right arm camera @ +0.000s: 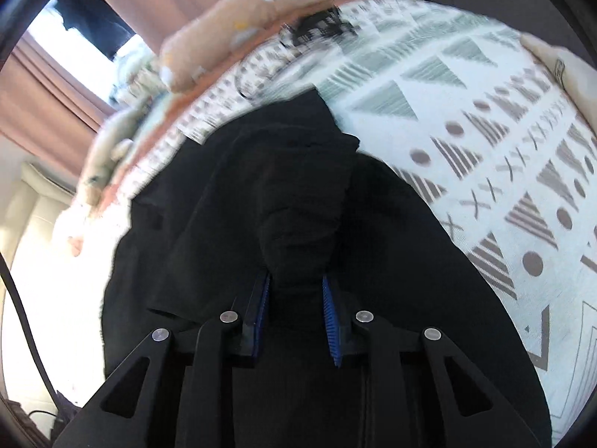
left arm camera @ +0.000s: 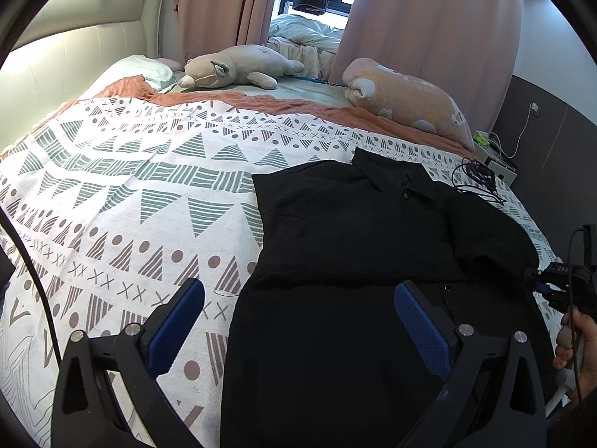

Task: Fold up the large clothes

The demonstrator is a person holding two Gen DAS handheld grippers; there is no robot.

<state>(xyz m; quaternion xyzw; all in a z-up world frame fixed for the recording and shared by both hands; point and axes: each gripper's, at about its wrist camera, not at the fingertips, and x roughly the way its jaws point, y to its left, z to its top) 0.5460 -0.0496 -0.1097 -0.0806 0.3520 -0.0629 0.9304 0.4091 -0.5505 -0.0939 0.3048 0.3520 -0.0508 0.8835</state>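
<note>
A black button shirt (left arm camera: 354, 261) lies on the patterned bedspread (left arm camera: 130, 186), collar toward the far side, its left side folded over. My left gripper (left arm camera: 298, 298) is open and empty, hovering above the shirt's lower left part. My right gripper (right arm camera: 296, 280) is shut on a bunch of the shirt's black fabric (right arm camera: 302, 224), which looks like the right sleeve, and holds it lifted over the shirt's body. The right gripper also shows at the right edge of the left wrist view (left arm camera: 541, 280), holding the sleeve end.
A plush toy (left arm camera: 238, 69) and a rolled peach blanket (left arm camera: 406, 100) lie at the far side of the bed. A black cable bundle (left arm camera: 477, 179) lies near the collar. A bedside table (left arm camera: 496, 160) stands at the right. Curtains (left arm camera: 429, 18) hang behind.
</note>
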